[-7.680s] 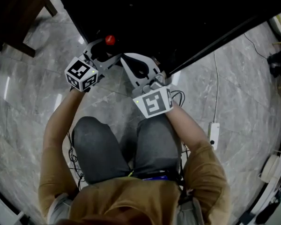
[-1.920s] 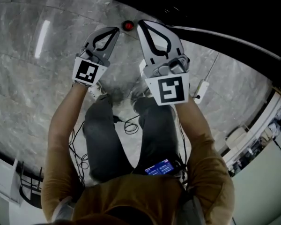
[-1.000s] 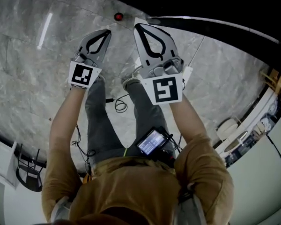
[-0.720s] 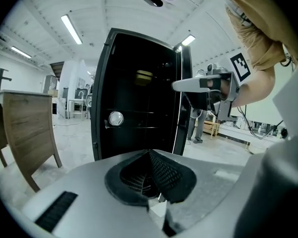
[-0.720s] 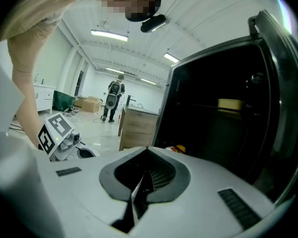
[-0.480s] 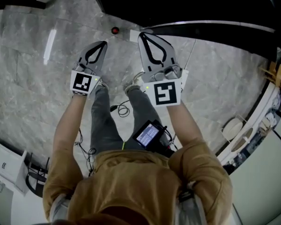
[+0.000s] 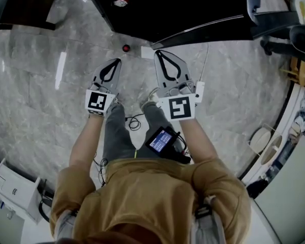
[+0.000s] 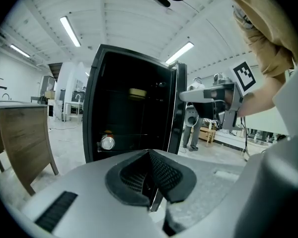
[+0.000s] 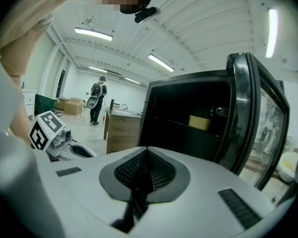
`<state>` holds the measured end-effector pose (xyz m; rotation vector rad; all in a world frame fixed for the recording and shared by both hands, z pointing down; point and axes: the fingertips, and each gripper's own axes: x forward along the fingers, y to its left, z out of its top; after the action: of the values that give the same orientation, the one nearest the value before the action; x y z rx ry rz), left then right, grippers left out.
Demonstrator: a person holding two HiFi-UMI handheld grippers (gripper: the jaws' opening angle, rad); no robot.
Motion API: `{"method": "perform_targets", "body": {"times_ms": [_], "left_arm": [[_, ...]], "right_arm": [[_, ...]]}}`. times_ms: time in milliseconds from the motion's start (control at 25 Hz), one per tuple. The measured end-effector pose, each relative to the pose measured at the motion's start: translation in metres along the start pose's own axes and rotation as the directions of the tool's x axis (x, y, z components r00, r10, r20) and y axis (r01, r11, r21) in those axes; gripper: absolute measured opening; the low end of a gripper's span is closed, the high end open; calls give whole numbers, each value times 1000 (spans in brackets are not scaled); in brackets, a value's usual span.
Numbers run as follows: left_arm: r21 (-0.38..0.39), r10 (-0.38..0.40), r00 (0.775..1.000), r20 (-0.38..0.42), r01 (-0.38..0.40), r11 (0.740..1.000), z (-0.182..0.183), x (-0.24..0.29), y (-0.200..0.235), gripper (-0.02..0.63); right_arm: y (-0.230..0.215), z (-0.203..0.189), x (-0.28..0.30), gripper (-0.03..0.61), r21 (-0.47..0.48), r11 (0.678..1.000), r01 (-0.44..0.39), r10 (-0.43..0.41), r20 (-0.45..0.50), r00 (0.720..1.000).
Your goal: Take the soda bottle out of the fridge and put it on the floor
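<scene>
The soda bottle [image 7: 125, 48] stands on the grey marble floor just in front of the open black fridge [image 7: 173, 9]; from above I see only its red cap. My left gripper [image 7: 116, 61] hangs shut and empty a short way back from the bottle. My right gripper [image 7: 160, 53] is shut and empty beside it, to the bottle's right. In the left gripper view the left gripper [image 8: 151, 182] points at the fridge [image 8: 134, 123], whose door [image 8: 178, 108] stands open. The right gripper [image 9: 145, 175] faces the fridge [image 9: 188, 123] too. The gripper bodies hide the bottle in both gripper views.
A can [image 8: 107, 143] with a silver end lies low inside the fridge, and a yellow box [image 9: 199, 122] sits on a shelf. A wooden cabinet [image 8: 20, 128] stands left of the fridge. A white cable [image 7: 206, 52] runs on the floor. A person [image 9: 96, 100] walks far off.
The view has risen and both grippers have drawn back from the bottle, which stays on the floor. More of the fridge's inside shows. Both grippers stay shut.
</scene>
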<state>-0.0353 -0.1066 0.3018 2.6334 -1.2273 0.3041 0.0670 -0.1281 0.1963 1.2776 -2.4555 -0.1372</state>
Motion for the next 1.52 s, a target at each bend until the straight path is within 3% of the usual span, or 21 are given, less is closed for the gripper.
{"method": "perform_targets", "body": {"times_ms": [320, 640, 880, 1280, 1520], "left_arm": [[-18, 23, 998, 57, -22, 1000, 55, -35, -6, 2], [-12, 71, 990, 123, -70, 998, 136, -69, -11, 2], [-72, 69, 978, 194, -56, 996, 190, -83, -6, 2], [-48, 31, 962, 270, -19, 999, 274, -121, -24, 2], [-35, 70, 946, 316, -62, 997, 306, -159, -23, 2]], "right_arm": [[0, 50, -21, -12, 81, 996, 45, -51, 65, 997], [-17, 107, -59, -12, 131, 988, 81, -97, 123, 988], [-29, 127, -68, -11, 163, 982, 99, -122, 136, 983], [-66, 189, -116, -12, 198, 970, 142, -186, 223, 957], [-100, 211, -158, -12, 204, 955, 214, -264, 263, 928]]}}
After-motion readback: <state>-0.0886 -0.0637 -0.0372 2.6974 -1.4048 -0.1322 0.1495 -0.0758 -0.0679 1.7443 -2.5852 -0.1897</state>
